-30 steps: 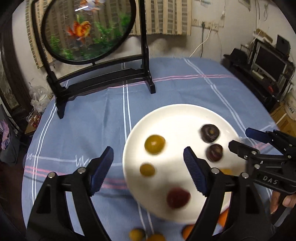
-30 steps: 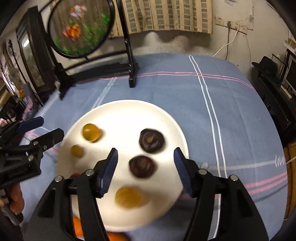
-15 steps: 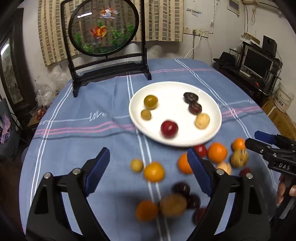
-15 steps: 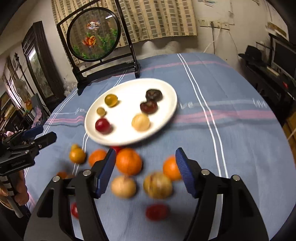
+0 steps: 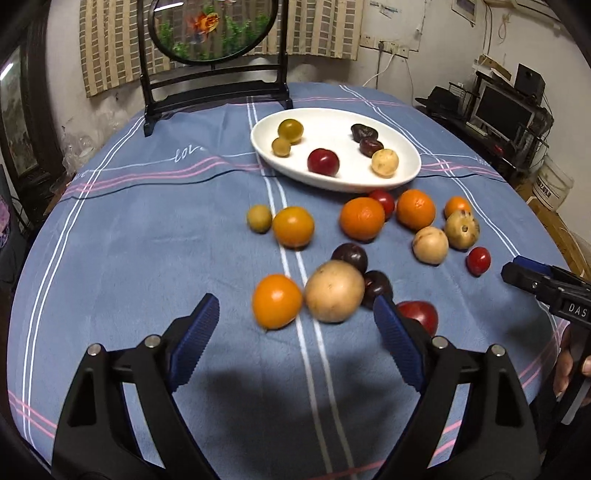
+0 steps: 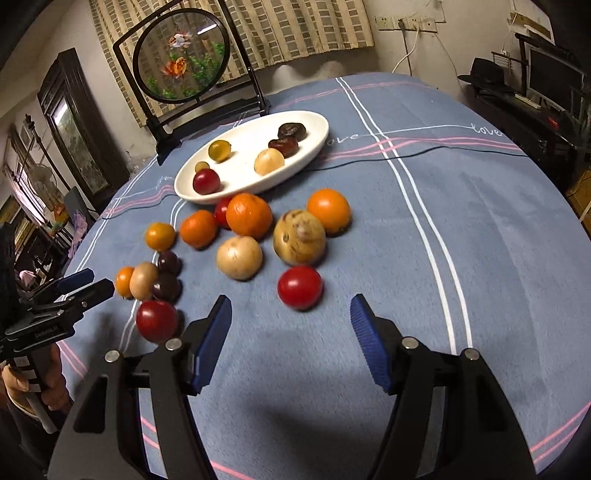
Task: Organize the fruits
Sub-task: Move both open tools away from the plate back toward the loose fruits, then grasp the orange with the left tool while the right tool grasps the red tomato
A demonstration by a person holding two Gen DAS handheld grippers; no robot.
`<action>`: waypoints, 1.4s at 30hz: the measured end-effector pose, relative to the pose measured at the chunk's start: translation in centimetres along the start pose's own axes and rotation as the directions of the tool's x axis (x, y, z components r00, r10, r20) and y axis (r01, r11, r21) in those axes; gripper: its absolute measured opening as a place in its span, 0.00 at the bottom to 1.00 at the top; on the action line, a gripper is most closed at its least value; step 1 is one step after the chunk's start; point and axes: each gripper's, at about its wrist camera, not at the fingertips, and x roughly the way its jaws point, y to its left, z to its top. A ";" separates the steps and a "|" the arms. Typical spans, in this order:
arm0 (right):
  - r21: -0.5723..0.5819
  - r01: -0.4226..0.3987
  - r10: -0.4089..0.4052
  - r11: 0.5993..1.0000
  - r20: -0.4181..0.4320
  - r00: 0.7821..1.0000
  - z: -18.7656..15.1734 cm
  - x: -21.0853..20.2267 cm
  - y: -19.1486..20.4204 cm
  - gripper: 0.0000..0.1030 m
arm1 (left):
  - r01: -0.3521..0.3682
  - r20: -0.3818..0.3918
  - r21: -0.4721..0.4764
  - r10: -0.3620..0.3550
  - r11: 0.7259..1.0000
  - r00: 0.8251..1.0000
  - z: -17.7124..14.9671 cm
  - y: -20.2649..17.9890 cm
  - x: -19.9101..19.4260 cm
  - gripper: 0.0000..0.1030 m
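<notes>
A white plate (image 5: 406, 173) (image 6: 317, 144) holds several fruits: a red one (image 5: 323, 162), a pale one (image 5: 385, 163), two dark ones and two yellow-green ones. Several loose fruits lie on the blue cloth in front of it. My left gripper (image 5: 297, 334) is open and empty, just short of an orange fruit (image 5: 277, 301) and a tan fruit (image 5: 334, 291). My right gripper (image 6: 290, 336) is open and empty, just short of a red fruit (image 6: 300, 287). It also shows at the right edge of the left wrist view (image 5: 546, 284).
A round goldfish screen on a black stand (image 5: 214, 33) (image 6: 181, 62) stands at the table's far side. Oranges (image 6: 248, 216), tan fruits (image 6: 299, 236) and dark plums (image 5: 350, 256) lie between the plate and my grippers. A desk with monitors (image 5: 506, 107) stands at right.
Both grippers have pulled back from over the plate toward the table's near side. The loose fruits now lie right before the open jaws. Nothing was grasped.
</notes>
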 end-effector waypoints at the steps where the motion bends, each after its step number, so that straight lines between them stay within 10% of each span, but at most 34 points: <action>1: -0.004 0.009 -0.009 1.000 0.000 1.000 -0.2 0.1 0.0 0.65 | 0.001 -0.003 -0.009 -0.001 1.000 1.000 -0.2 0.2 0.0 0.85; 31: -0.053 0.070 -0.075 0.996 -0.092 0.993 0.3 3.9 1.3 0.65 | 0.042 -0.090 -0.040 -0.045 0.998 0.995 -1.9 1.1 2.6 0.85; 42: -0.047 0.098 -0.101 0.994 -0.067 0.993 1.5 4.9 1.0 0.31 | 0.035 -0.116 -0.055 -0.041 0.998 0.992 -1.7 1.8 3.7 0.85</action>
